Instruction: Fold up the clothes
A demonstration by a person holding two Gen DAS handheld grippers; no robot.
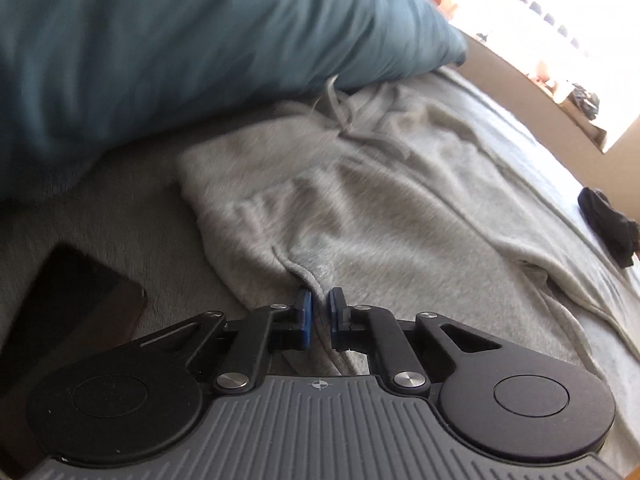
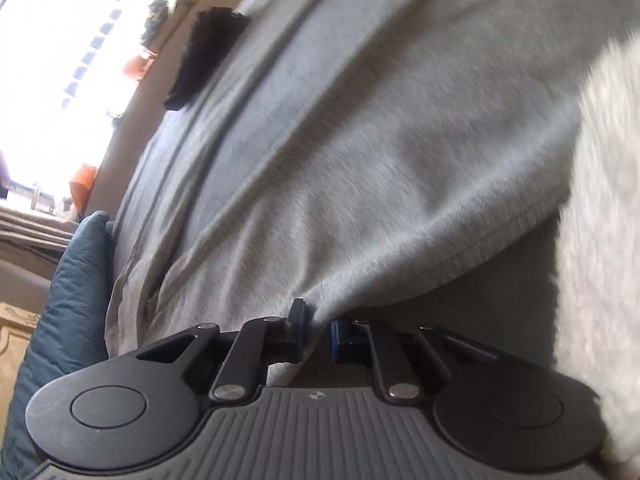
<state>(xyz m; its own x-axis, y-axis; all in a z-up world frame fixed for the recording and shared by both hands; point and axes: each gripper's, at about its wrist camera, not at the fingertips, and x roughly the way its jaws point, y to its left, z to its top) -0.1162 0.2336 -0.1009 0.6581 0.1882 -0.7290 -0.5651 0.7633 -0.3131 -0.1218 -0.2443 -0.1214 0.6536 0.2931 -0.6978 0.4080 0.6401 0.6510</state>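
A pair of light grey sweatpants (image 1: 360, 208) lies spread on a grey bed cover, waistband and drawstring (image 1: 352, 116) toward the far side. My left gripper (image 1: 319, 312) is shut on a fold of the grey fabric by the pocket edge, its blue pads pinching the cloth. In the right wrist view the grey sweatpants (image 2: 360, 140) stretch away from me, pulled taut toward the jaws. My right gripper (image 2: 318, 332) is shut on the hem edge of that fabric, which bunches between its blue pads.
A teal pillow (image 1: 180, 40) lies beyond the waistband, and shows as the teal pillow (image 2: 68, 300) at the left. A dark phone (image 1: 68, 308) rests on the cover at left. A black garment (image 1: 608, 224) lies at the right, the same black garment (image 2: 208, 52) far off.
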